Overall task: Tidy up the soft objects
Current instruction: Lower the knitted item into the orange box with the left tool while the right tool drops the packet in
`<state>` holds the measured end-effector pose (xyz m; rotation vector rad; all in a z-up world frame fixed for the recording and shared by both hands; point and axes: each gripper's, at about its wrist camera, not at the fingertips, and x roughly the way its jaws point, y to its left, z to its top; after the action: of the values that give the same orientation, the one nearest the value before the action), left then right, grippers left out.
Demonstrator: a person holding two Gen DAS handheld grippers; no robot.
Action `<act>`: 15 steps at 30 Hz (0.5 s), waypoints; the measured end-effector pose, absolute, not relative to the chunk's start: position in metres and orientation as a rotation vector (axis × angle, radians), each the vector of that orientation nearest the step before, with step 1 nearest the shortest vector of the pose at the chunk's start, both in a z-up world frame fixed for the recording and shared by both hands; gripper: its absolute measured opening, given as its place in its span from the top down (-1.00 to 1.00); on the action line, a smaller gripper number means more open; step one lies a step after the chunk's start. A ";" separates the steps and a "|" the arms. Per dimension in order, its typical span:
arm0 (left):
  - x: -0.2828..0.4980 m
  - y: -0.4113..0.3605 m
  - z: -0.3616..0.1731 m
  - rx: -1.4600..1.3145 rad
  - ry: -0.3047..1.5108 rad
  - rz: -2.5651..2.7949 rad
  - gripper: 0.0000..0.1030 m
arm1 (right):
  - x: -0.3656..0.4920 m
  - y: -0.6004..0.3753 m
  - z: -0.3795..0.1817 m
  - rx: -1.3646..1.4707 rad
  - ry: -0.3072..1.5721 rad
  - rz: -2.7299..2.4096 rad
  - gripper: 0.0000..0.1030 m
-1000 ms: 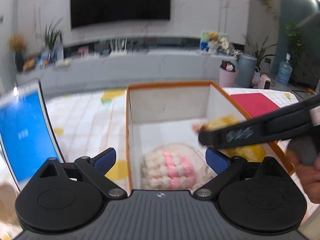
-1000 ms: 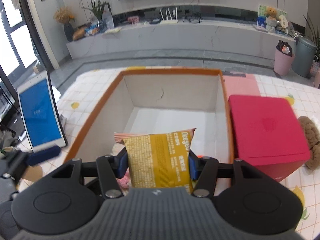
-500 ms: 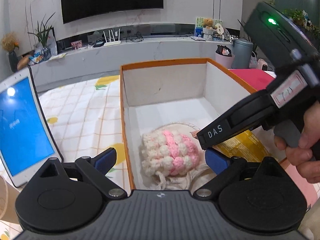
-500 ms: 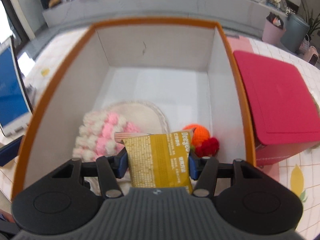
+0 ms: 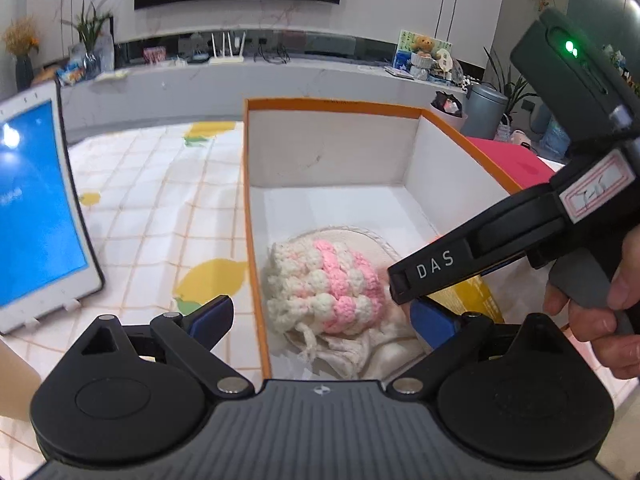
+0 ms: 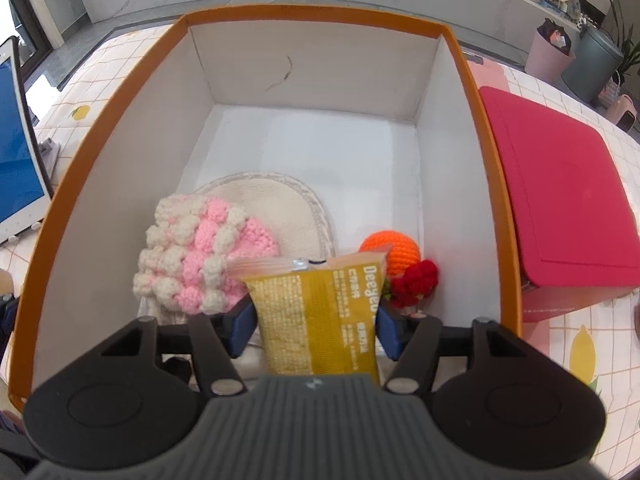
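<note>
Right gripper point(image 6: 316, 326): your blue pads clamp the yellow snack packet point(image 6: 320, 320) from both sides, sealed top edge forward. It hangs inside the orange-rimmed box point(image 6: 320, 12), low over the near end, between the pink-and-white crochet hat point(image 6: 200, 256) and the orange crochet ball point(image 6: 394, 254) with the red crochet piece point(image 6: 416, 284) beside it. Cannot tell whether the packet's lower edge touches the floor of the box or the cream mat point(image 6: 276, 208)

Left gripper point(image 5: 320, 316): fingers spread wide, nothing held, straddling the box's left wall near the hat

Judgement: placing step, release not yet made

Risks from here:
- Let go at this height and the packet may tip onto the hat or the ball, since it is held upright and is limp below the pads
- Push lower and the packet could crumple, or shove the red piece against the right wall
- Your two grippers sit close at the near end; the left view shows the right one's body just above the left's right finger, so a careless withdrawal could knock them together
- The left finger outside the wall could nudge the box toward the tablet point(image 5: 36, 216)
</note>
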<state>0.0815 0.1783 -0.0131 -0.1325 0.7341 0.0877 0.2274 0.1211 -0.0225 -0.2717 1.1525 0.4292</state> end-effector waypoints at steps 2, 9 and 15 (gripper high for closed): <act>0.080 0.179 -0.013 -0.153 0.744 0.104 -1.00 | 0.225 0.122 -0.021 -0.282 1.143 0.432 -0.38; 0.084 0.190 -0.012 -0.222 0.831 0.114 -1.00 | 0.209 0.131 -0.007 -0.294 1.083 0.513 -0.95; 0.080 0.195 0.002 -0.217 0.837 0.097 -1.00 | 0.199 0.139 0.020 -0.377 0.949 0.487 -0.95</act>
<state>0.0803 0.1952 0.0020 -0.2170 0.8372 0.0968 0.1993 0.1391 0.0196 -0.3768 0.9487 0.4869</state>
